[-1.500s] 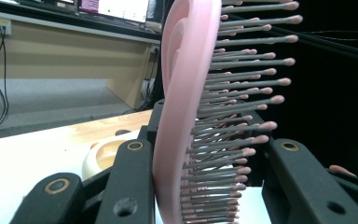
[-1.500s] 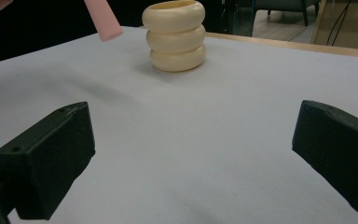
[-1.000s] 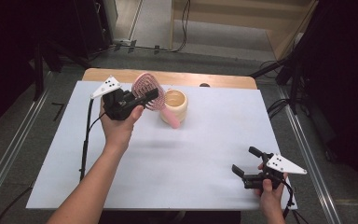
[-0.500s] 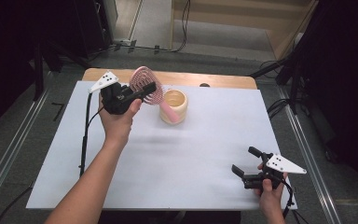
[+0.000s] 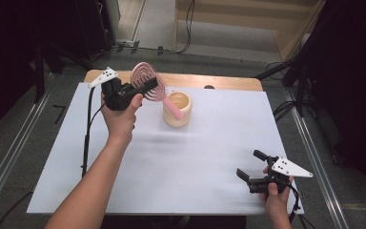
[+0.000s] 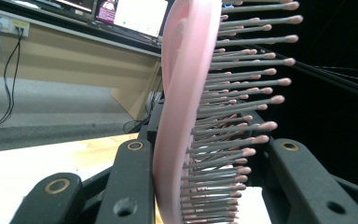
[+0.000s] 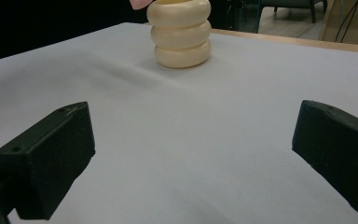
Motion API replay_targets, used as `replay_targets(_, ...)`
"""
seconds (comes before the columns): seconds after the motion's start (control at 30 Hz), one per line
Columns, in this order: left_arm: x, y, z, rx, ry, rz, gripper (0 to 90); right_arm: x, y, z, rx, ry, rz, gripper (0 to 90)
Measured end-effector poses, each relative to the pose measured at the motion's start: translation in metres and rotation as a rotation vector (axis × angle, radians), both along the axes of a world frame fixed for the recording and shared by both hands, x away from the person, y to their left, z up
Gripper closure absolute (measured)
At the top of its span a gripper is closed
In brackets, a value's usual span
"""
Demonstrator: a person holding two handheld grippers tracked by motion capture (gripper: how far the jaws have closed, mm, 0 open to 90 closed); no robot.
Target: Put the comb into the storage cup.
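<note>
Above the cup (image 5: 177, 109), left tongs (image 5: 145, 88) clamping hairbrush (image 5: 145, 78)

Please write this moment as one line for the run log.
left gripper: shut on pink hairbrush | brush handle: in cream cup | right gripper: open, holds nothing, over white table

it looked like a lab: a white-covered table (image 5: 195, 162) on metal floor rails (image 5: 9, 162), loose cables (image 5: 188, 24), lit monitors (image 6: 135, 14).

I see the pink hairbrush (image 5: 145, 78) tilted, its handle end dipping into the cream ribbed cup (image 5: 177, 110) standing upright at the table's far middle.
</note>
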State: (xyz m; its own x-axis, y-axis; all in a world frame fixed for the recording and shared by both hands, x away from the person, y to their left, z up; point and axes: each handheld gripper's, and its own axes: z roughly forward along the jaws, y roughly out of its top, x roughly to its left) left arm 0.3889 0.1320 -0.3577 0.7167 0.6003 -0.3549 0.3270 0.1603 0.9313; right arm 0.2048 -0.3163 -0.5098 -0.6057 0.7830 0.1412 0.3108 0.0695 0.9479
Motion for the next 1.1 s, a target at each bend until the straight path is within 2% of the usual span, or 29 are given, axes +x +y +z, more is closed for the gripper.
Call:
replay_targets(0.13,0.003,-0.002,0.003,0.012,-0.006,0.008,64.9,0.000,0.000,0.000,0.000,-0.001,0.000,0.0)
replay_targets(0.73,0.017,-0.003,0.006,0.015,-0.011,0.065,64.9,0.000,0.000,0.000,0.005,0.004,-0.002,0.0)
replay_targets(1.1,0.024,-0.003,0.006,0.011,-0.027,0.120,64.9,0.000,-0.001,0.000,0.010,0.004,-0.002,0.0)
